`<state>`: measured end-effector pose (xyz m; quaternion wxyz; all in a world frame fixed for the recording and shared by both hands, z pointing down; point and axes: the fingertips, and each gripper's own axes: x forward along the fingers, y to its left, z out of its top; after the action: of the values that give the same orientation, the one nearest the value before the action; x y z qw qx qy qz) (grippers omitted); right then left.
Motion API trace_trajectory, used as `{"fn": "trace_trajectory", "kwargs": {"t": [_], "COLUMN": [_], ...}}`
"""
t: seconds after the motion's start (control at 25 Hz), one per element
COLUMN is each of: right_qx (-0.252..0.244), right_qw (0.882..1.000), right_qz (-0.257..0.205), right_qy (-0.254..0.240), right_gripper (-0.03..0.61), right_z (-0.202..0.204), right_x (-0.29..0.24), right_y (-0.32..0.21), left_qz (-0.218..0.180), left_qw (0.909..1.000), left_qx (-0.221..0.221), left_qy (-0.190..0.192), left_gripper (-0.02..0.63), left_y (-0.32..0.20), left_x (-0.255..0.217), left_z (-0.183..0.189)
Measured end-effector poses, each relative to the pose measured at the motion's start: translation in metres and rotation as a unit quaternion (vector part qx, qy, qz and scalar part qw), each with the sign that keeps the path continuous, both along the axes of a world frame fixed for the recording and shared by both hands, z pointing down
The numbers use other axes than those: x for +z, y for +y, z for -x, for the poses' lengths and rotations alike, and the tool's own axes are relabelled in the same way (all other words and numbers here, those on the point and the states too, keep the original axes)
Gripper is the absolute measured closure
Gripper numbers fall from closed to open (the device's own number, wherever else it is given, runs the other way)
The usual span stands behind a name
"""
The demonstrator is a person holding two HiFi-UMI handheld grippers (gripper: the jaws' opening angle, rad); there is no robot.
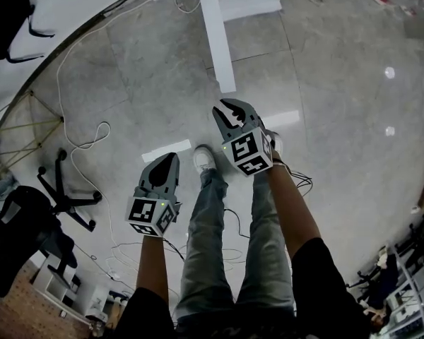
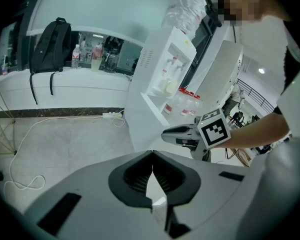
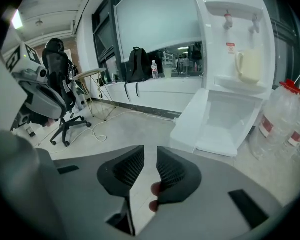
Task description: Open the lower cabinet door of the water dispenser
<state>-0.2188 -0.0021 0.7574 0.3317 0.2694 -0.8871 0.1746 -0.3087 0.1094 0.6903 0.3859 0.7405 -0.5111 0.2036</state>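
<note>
The white water dispenser stands ahead in the right gripper view. Its lower cabinet door is swung out to the left, and the bare cabinet inside shows. My right gripper is well short of it, jaws a narrow gap apart with nothing between them. In the left gripper view the dispenser is farther off, with my left gripper shut on nothing. From the head view, both grippers hang over the floor: left gripper, right gripper.
Large water bottles stand right of the dispenser. An office chair and a backpack on a ledge lie to the left. A white cable trails across the grey floor, and a power strip sits by the wall.
</note>
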Motion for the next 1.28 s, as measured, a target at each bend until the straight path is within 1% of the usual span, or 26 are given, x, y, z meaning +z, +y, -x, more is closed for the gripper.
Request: {"fn": "trace_trajectory", "kwargs": {"t": [0.16, 0.24, 0.52, 0.76, 0.92, 1.0, 1.16, 1.28], "right_qx": [0.009, 0.018, 0.047, 0.096, 0.106, 0.118, 0.145, 0.154], "right_qw": [1.0, 1.0, 0.998, 0.994, 0.993, 0.991, 0.987, 0.986], "right_qz": [-0.008, -0.017, -0.045, -0.055, -0.056, -0.046, -0.053, -0.053], "right_qy": [-0.002, -0.004, -0.005, -0.022, -0.026, -0.032, -0.038, -0.037], "right_gripper": [0.521, 0.53, 0.56, 0.563, 0.563, 0.563, 0.564, 0.565], "right_z": [-0.01, -0.017, -0.061, -0.101, -0.119, -0.129, -0.151, -0.167], "right_x": [-0.034, -0.053, -0.122, -0.178, -0.208, -0.224, -0.254, -0.279], "right_y": [-0.005, -0.013, -0.037, -0.046, -0.048, -0.046, -0.056, -0.052], "left_qz": [-0.009, -0.013, -0.03, -0.048, -0.062, -0.065, -0.072, -0.077], "left_qw": [1.0, 0.9999, 0.9995, 0.9985, 0.9976, 0.9975, 0.9968, 0.9965], "left_qx": [-0.003, -0.007, 0.008, 0.022, 0.028, 0.025, 0.029, 0.032], "left_qy": [0.003, 0.007, 0.009, 0.012, 0.013, 0.013, 0.014, 0.011], "left_gripper": [0.601, 0.601, 0.601, 0.601, 0.601, 0.601, 0.601, 0.601], "left_y": [-0.009, -0.015, -0.035, -0.054, -0.072, -0.076, -0.09, -0.092], "left_x": [-0.03, -0.046, -0.096, -0.139, -0.166, -0.179, -0.201, -0.224], "left_z": [-0.01, -0.015, -0.049, -0.077, -0.091, -0.098, -0.111, -0.12]}}
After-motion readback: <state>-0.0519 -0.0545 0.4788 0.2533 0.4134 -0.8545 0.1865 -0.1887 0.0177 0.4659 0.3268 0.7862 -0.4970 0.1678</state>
